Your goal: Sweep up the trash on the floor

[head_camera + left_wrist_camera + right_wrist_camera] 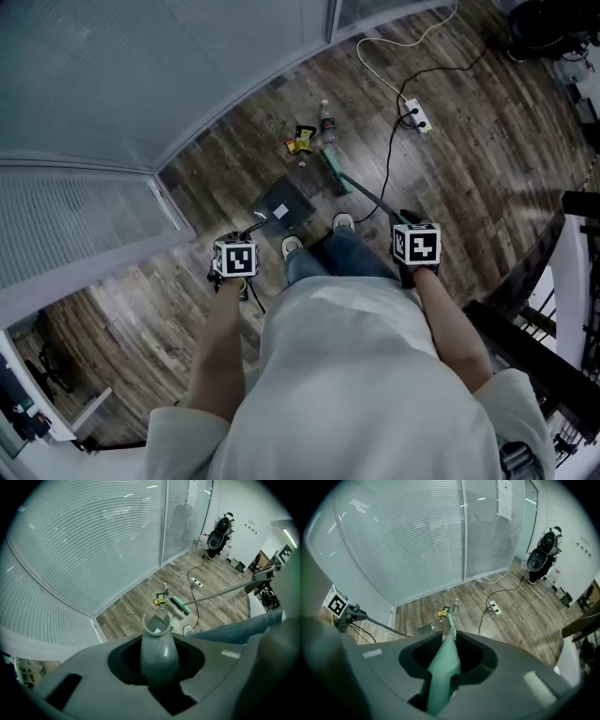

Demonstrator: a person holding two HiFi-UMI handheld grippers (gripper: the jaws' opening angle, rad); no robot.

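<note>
As both tools sit in hand: left tongs (pixel 158 667) closed on the grey tubular handle of the dark grey long-handled dustpan (pixel 284 208); right tongs (pixel 443 672) clamped on the green handle of the green-bristled broom (pixel 335 175).
Trash location: on the brown wood-plank floor (pixel 187 309) near the glass wall (pixel 141 75), just beyond the broom head. Dustpan lies nearer the person's shoes (pixel 343 222), apart from the trash.
Risk, bottle: clear plastic bottle (pixel 326 122), upright or lying I cannot tell; a firm stroke would likely send it rolling off.
Risk, cable: black cable (pixel 387 173) runs just beside the broom; a wide stroke could snag it and drag the white power strip (pixel 418 117).
Risk, pan: light wrappers may slip past if the lip lifts.
Count: broom one; dustpan one; bottle one; yellow-and-black wrappers (pixel 300 141) two or three, bunched, not separable; small scrap (pixel 302 161) one; power strip one; cables two, the black one and a white cable (pixel 375 56).
</note>
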